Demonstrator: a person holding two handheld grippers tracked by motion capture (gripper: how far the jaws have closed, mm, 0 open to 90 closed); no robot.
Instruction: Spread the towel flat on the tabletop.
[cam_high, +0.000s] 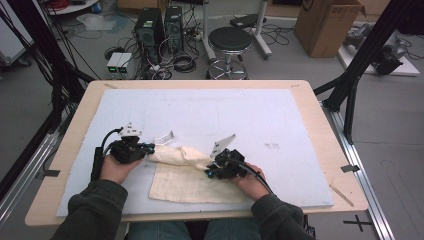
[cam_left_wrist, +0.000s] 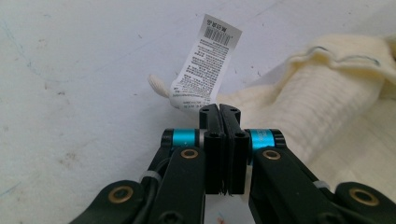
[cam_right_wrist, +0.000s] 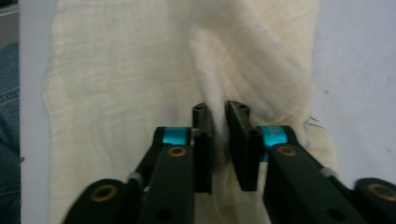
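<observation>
A cream woven cloth (cam_high: 192, 182) lies on the white foam board (cam_high: 225, 110) near the front edge, its upper edge bunched into a ridge between the two grippers. My left gripper (cam_high: 151, 148) is at the ridge's left end, with its jaws pressed together (cam_left_wrist: 219, 108) on the cloth's (cam_left_wrist: 322, 107) corner. A white printed label (cam_left_wrist: 205, 65) sticks up just past the tips, and it also lies beside that gripper on the board (cam_high: 164, 137). At the ridge's right end, my right gripper (cam_high: 209, 170) pinches a raised fold of cloth (cam_right_wrist: 116, 84) between its jaws (cam_right_wrist: 219, 109).
The foam board covers most of a wooden table (cam_high: 320, 120). Beyond the far edge stand a black stool (cam_high: 229, 40), computer towers (cam_high: 150, 27) with loose cables, and a cardboard box (cam_high: 325, 25). Black frame posts rise at both sides.
</observation>
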